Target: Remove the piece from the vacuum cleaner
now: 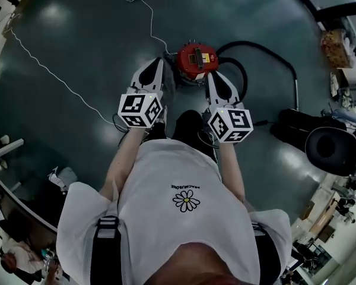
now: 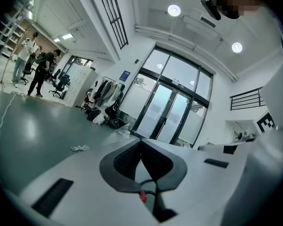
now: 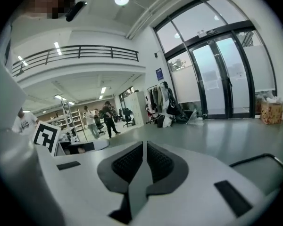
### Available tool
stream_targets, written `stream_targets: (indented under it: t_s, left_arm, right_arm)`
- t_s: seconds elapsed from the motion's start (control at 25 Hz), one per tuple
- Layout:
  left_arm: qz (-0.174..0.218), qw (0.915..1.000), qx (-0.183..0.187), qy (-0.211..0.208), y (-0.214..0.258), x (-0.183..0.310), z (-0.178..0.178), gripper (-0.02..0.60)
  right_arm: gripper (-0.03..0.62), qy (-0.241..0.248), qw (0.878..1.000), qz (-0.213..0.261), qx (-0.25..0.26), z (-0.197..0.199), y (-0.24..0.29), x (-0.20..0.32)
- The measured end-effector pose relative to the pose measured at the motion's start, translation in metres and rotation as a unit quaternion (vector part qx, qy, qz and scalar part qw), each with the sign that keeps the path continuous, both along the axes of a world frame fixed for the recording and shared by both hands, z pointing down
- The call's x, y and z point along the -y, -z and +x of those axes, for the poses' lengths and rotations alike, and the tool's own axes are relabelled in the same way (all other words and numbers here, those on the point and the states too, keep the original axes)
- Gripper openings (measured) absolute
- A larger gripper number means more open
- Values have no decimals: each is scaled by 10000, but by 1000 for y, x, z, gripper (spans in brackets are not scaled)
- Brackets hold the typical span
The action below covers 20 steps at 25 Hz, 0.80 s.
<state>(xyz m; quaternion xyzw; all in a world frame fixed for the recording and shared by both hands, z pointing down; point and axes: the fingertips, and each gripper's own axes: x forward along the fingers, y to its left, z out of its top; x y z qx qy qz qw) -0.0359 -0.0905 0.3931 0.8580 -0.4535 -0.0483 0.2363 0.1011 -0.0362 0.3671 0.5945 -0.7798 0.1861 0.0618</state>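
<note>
Head view: the red vacuum cleaner (image 1: 196, 59) stands on the floor at 12 o'clock from the person, its black hose (image 1: 267, 51) looping off toward 2 o'clock. The left gripper (image 1: 158, 61) reaches in just beside its 9 o'clock side and the right gripper (image 1: 212, 76) near its 5 o'clock.

Left gripper view: the left gripper (image 2: 141, 145) has its jaws pressed together with nothing between them.

Right gripper view: the right gripper (image 3: 145, 147) is likewise closed and empty.

Judging from this, no piece is off yet; opening, gripping and pulling all remain.

Closed, empty left gripper (image 2: 141, 141) faces glass doors (image 2: 172, 109).
</note>
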Motion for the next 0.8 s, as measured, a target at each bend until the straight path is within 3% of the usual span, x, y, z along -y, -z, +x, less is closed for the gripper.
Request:
stream_targets:
  t_s: [0.28, 0.36, 0.4, 0.48, 0.64, 0.68, 0.8]
  left_arm:
    - [-552, 9979, 18, 327, -28, 39, -16, -2]
    - [-779, 9968, 134, 83, -46, 46, -8, 104]
    - [-895, 9957, 219, -8, -58, 54, -2, 133]
    - [-1206, 9920, 367, -23, -93, 70, 6, 143]
    - [-2082, 9761, 621, 19, -194, 92, 13, 143]
    - [-2292, 9709, 698, 4, -223, 97, 14, 143]
    - [-2862, 9535, 942, -13, -314, 110, 18, 143]
  right_arm:
    - [14, 510, 9973, -511, 159, -15, -35, 49]
    - [28, 736, 9951, -660, 86, -17, -52, 66]
    - [89, 867, 9937, -712, -12, -16, -63, 77]
    - [126, 1043, 9905, -878, -195, -13, -94, 99]
    - [124, 807, 9800, -1789, -340, 10, -205, 138]
    - [16, 673, 9750, -2071, -448, 18, -239, 149]
    - [9, 682, 9514, -2860, -917, 33, -347, 184]
